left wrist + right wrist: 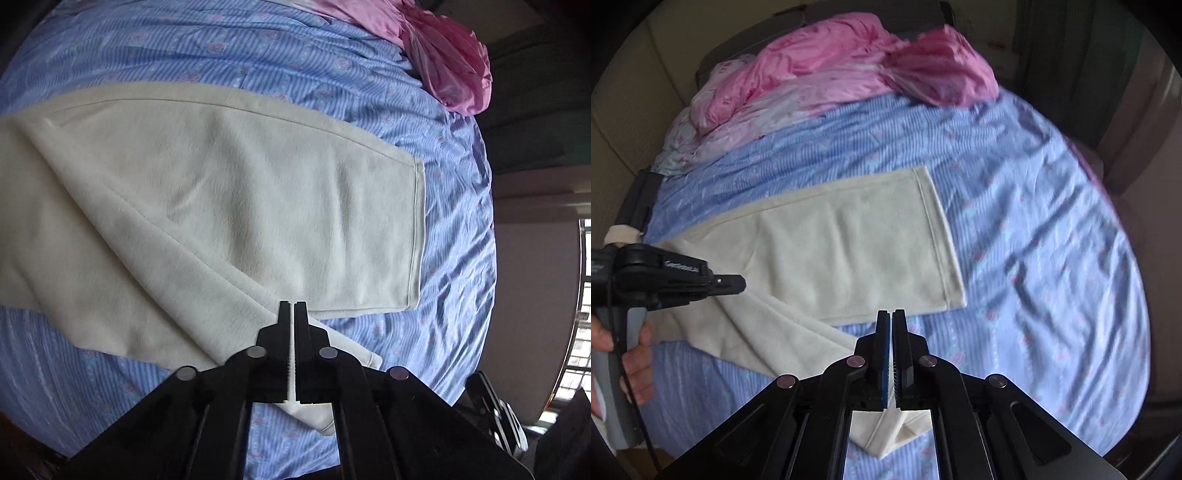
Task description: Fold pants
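Black left gripper (294,303), jaws closed together, covers the lower cream leg's hem — whether cloth is pinched cannot be told. Right gripper (891,312) likewise shut, hem partly hidden beneath. Cream fleece pants (229,192) lie mid-frame on the blue striped bedsheet (454,221) — waistband cut off left.

A bed (1052,236) covered with a wrinkled blue striped sheet (229,55) printed with small pink flowers carries cream pants (229,206) spread flat across its middle and a crumpled pink quilt (849,62) heaped along its far edge.
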